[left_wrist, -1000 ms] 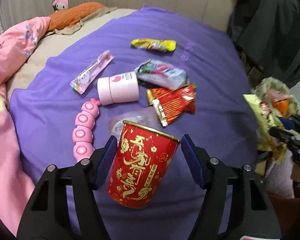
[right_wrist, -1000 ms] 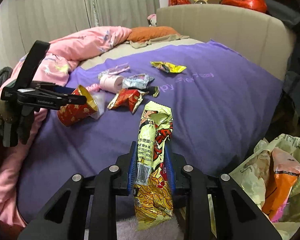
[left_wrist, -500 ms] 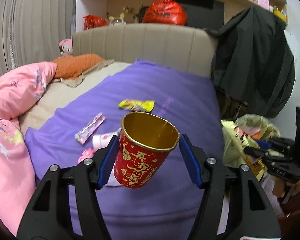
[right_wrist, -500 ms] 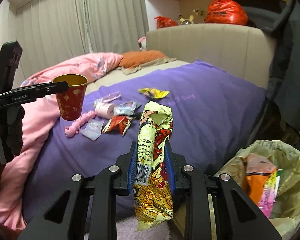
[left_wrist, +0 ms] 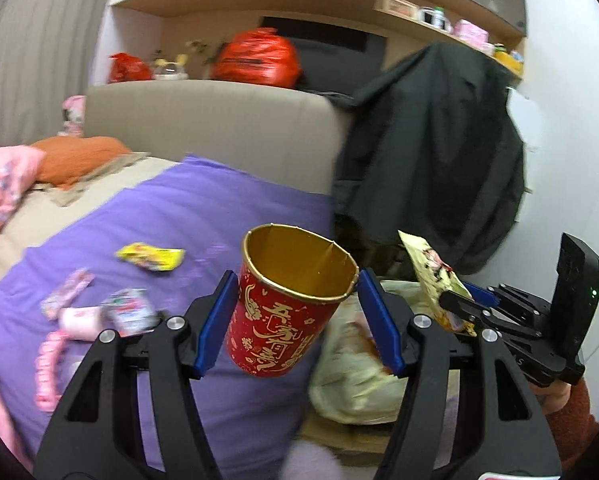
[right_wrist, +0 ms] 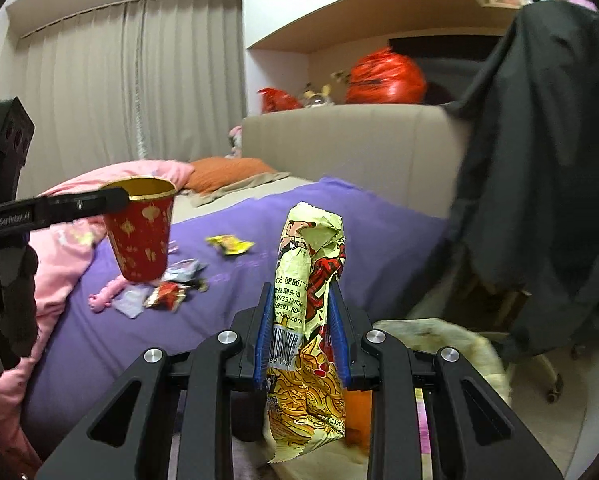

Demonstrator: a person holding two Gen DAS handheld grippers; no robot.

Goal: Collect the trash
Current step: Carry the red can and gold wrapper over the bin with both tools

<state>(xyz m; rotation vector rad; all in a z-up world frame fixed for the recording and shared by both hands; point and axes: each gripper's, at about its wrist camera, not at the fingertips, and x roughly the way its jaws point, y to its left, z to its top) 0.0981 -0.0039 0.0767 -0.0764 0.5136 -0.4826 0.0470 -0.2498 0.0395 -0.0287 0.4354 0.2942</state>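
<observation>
Two pieces are lifted clear of the bed [left_wrist: 227, 216] for binning: the left gripper [left_wrist: 297, 312] fingers span the red cup [left_wrist: 287, 304] rim, the right gripper [right_wrist: 301, 336] pinches the noodle wrapper [right_wrist: 309, 320], above the trash bag [left_wrist: 355, 376].

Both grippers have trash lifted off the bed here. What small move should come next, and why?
Probably carry the right gripper a little further over the trash bag and release. It is shut on the noodle wrapper, which already hangs near the bag's mouth. The left gripper holds the red paper cup upright beside the bag and could follow. More wrappers remain on the purple blanket.
</observation>
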